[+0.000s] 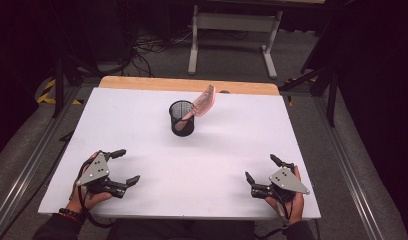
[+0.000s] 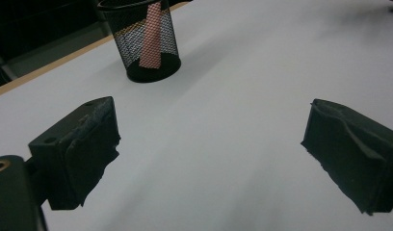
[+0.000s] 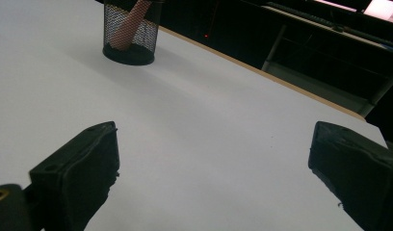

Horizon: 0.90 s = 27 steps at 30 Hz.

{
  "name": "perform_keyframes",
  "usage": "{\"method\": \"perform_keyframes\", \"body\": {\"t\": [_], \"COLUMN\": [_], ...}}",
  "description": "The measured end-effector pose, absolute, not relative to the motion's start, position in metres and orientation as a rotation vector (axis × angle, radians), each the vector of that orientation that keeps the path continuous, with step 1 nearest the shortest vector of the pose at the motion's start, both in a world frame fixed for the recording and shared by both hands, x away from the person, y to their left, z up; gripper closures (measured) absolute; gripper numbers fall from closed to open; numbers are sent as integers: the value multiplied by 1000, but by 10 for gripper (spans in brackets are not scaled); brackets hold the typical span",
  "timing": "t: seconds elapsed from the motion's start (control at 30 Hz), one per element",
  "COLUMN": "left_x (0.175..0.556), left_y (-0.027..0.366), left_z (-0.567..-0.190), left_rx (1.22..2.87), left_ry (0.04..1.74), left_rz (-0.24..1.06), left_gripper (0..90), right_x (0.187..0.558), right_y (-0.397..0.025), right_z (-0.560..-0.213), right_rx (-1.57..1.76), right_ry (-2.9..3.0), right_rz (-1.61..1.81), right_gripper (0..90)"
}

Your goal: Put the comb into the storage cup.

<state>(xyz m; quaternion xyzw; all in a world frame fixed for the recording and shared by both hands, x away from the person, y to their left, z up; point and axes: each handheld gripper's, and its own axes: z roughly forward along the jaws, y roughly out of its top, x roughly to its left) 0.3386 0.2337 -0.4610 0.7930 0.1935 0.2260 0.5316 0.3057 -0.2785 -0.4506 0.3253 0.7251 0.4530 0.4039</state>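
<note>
A black mesh cup stands upright on the far middle of the white table. A pink brush leans in it, handle down, head sticking out to the right over the rim. My left gripper rests near the front left edge, held by a hand, jaws wide open with nothing between them. My right gripper sits near the front right edge, also open and empty. In the left gripper view the cup shows ahead with the pink handle inside. In the right gripper view the cup stands far left.
A wooden strip borders the table's far edge. Beyond it stand a grey desk frame and cables on the floor. Metal rails run along both sides of the table.
</note>
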Motion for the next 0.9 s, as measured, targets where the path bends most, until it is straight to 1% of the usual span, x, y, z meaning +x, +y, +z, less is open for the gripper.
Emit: {"method": "perform_keyframes", "body": {"t": [0.67,0.9], "left_x": [339,340], "left_y": [237,232], "left_z": [-461,-462], "left_rx": [1902,1915], "left_ry": [478,474], "left_rz": [570,567], "left_gripper": [63,63], "right_x": [309,308], "right_y": [-274,-274], "right_z": [-450,-451], "right_rx": [789,795], "right_ry": [1840,1839], "right_rz": [1109,1116], "right_gripper": [47,47]}}
